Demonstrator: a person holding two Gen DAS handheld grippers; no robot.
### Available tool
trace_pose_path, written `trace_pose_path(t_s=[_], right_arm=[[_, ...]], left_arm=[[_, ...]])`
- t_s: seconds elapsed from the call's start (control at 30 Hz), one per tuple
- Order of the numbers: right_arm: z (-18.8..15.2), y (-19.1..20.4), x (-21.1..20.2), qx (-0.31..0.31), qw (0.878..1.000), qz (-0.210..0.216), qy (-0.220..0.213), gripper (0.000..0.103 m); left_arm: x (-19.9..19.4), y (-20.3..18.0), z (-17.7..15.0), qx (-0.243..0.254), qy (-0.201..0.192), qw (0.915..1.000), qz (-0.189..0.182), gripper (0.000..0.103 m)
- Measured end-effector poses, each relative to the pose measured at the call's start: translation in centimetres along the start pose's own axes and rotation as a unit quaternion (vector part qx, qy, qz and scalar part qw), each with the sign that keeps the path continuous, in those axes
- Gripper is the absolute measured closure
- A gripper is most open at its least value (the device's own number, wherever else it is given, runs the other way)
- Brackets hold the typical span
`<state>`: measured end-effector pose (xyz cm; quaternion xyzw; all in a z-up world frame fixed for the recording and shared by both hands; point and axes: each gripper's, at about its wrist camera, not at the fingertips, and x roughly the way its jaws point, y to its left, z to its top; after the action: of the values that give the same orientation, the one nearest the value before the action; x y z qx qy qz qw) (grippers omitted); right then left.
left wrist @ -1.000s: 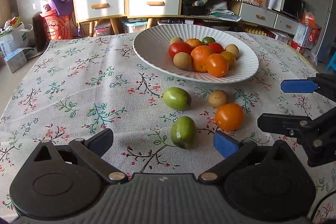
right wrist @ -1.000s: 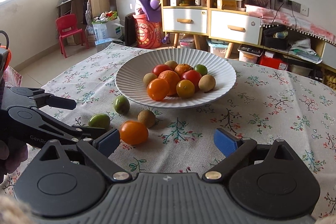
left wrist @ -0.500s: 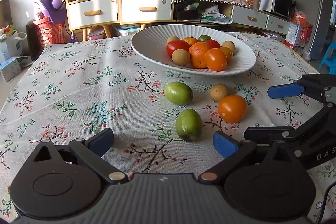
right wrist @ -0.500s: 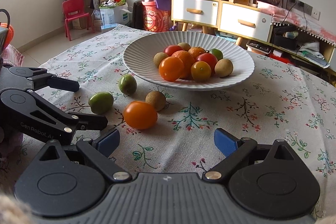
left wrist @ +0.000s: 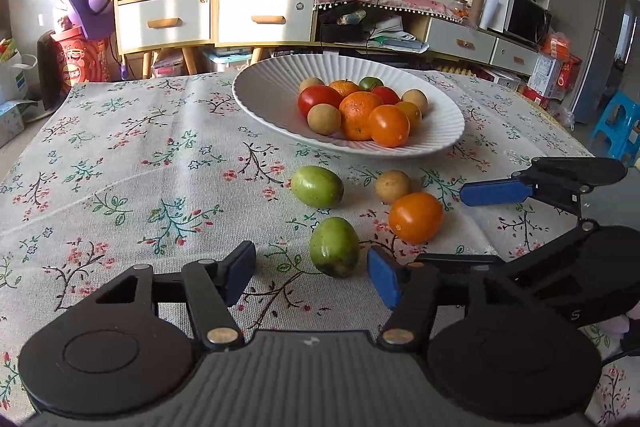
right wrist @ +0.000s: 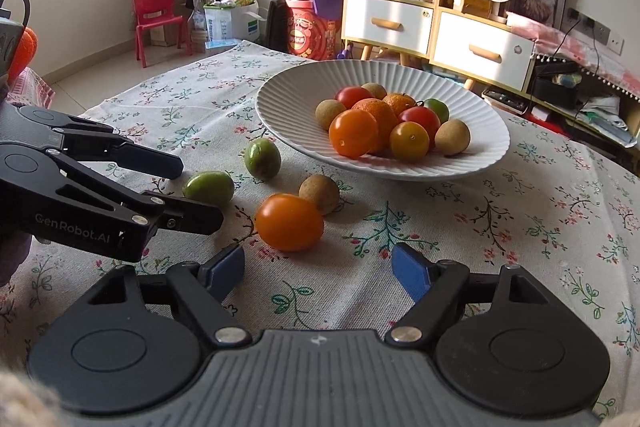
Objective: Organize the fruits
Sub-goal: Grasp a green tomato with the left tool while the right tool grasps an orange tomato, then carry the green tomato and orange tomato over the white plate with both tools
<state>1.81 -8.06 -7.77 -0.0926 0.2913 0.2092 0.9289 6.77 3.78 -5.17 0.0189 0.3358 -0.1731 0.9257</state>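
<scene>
Pick-up step: left hand-held gripper (left wrist: 312, 273) and right hand-held gripper (right wrist: 318, 273), jaws just narrowing yet apart, clamping nothing. Next: close on near green fruit (left wrist: 334, 246) and orange tomato (right wrist: 289, 221), then lift to plate (left wrist: 260, 99).

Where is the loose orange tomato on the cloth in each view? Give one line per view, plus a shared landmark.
Left wrist: orange tomato right of centre, just beyond the right pad.
Right wrist: same tomato left of centre, ahead of the left pad.
Shared landmark: white ribbed bowl behind it.
</scene>
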Motion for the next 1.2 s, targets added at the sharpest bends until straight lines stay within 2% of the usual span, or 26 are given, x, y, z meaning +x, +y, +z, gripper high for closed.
trace_pose_path(t_s=[0.1, 0.23, 0.3, 0.63, 1.2], right_arm=[[0.1, 0.1, 0.0, -0.003, 1.000, 0.001, -0.001, 0.031], [0.5, 0.4, 0.1, -0.005, 1.000, 0.008, -0.002, 0.043], [0.7, 0.5, 0.2, -0.007, 1.000, 0.014, 0.000, 0.049], [1.1, 0.7, 0.4, -0.002, 1.000, 0.022, 0.000, 0.069], [1.4, 0.1, -0.5, 0.020, 1.000, 0.022, -0.003, 0.070]], left_arm=[[0.1, 0.0, 0.2, -0.007, 0.001, 1.0000, -0.005, 0.067], [0.1, 0.2, 0.3, -0.015, 0.004, 0.9998, -0.011, 0.083], [0.0, 0.3, 0.3, -0.016, 0.005, 0.9998, -0.012, 0.088], [-0.1, 0.3, 0.3, -0.020, 0.006, 0.9997, -0.013, 0.089], [-0.5, 0.2, 0.8, -0.019, 0.004, 0.9995, -0.025, 0.089]])
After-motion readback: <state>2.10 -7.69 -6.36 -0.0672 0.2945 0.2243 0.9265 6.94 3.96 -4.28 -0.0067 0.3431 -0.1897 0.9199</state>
